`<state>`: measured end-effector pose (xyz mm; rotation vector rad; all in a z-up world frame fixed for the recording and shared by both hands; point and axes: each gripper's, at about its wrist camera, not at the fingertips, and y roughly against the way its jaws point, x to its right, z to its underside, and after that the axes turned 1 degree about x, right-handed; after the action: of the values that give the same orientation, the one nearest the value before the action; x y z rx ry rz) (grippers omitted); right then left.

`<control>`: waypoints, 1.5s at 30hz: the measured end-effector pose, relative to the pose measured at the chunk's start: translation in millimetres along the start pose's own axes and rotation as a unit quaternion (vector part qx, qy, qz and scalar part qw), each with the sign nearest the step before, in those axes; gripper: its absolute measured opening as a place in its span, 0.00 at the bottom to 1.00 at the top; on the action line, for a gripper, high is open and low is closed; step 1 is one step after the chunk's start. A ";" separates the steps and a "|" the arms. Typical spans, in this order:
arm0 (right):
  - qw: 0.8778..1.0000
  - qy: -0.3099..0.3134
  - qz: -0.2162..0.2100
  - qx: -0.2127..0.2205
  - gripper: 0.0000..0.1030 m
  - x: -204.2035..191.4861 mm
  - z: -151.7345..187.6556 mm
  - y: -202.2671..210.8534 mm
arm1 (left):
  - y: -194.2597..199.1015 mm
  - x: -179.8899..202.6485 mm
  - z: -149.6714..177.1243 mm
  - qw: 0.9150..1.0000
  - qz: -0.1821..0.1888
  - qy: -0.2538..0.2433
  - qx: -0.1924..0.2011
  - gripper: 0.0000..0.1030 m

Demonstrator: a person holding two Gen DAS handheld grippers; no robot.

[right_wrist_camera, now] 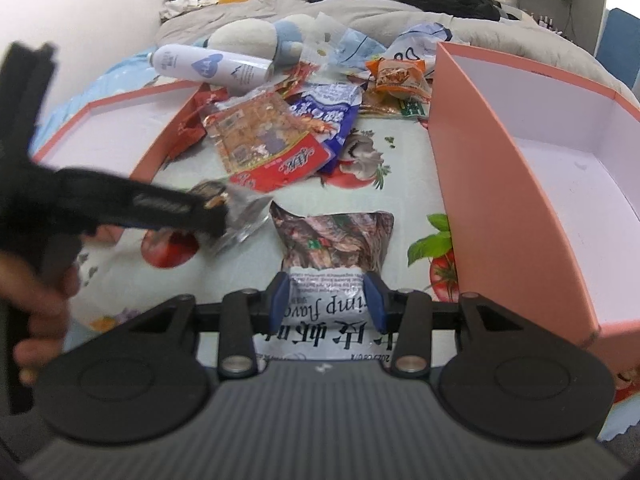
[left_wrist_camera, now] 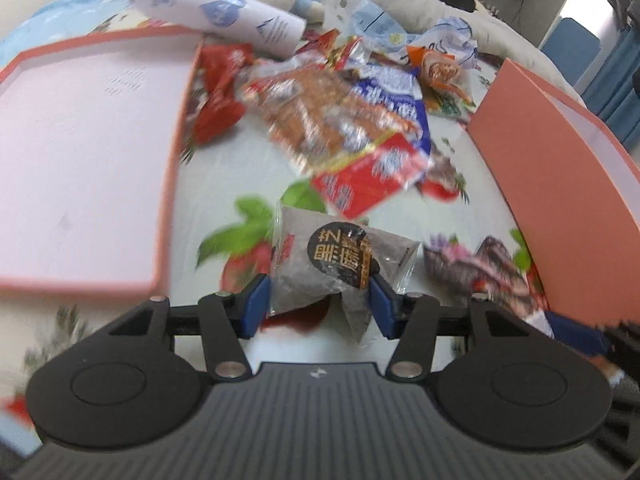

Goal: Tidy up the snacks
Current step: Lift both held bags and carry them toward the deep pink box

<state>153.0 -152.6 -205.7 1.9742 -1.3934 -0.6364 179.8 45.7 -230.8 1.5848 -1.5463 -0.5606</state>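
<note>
The left hand-held gripper is clamped on a grey sesame snack packet, lifted over the fruit-print bedsheet. The right hand-held gripper is clamped on a shrimp-flavour snack bag. At 12 o'clock from both lies a heap of snack wrappers; a white bottle lies at 11. A pink box stands at 2 o'clock, its flat lid at 10.

"黑" on grey packet (upside-down "flavor" on shrimp packet)
</note>
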 end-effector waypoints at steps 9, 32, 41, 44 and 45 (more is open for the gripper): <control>1.000 0.006 0.001 -0.023 0.59 6.6 -4.8 0.5 | 29.9 -27.8 36.1 0.994 0.060 0.095 -0.003 0.76; 0.998 -0.004 0.033 -0.046 0.48 -4.8 -2.5 -24.1 | 8.0 8.7 29.3 0.995 0.031 -0.094 -0.014 0.71; 0.999 -0.001 0.025 -0.036 0.39 1.9 -5.5 -13.4 | 19.7 10.9 28.5 0.996 0.022 -0.081 -0.005 0.50; 1.000 -0.008 0.015 -0.025 0.39 7.2 -9.7 -6.6 | 26.3 11.4 28.5 0.998 0.017 -0.065 -0.003 0.46; 1.000 -0.009 0.012 -0.021 0.39 8.3 -10.8 -3.7 | 28.2 11.2 28.3 0.998 0.017 -0.058 -0.004 0.44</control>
<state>165.6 -157.2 -201.2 1.9209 -1.4022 -0.6689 142.3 30.8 -221.5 1.5405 -1.6519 -0.6490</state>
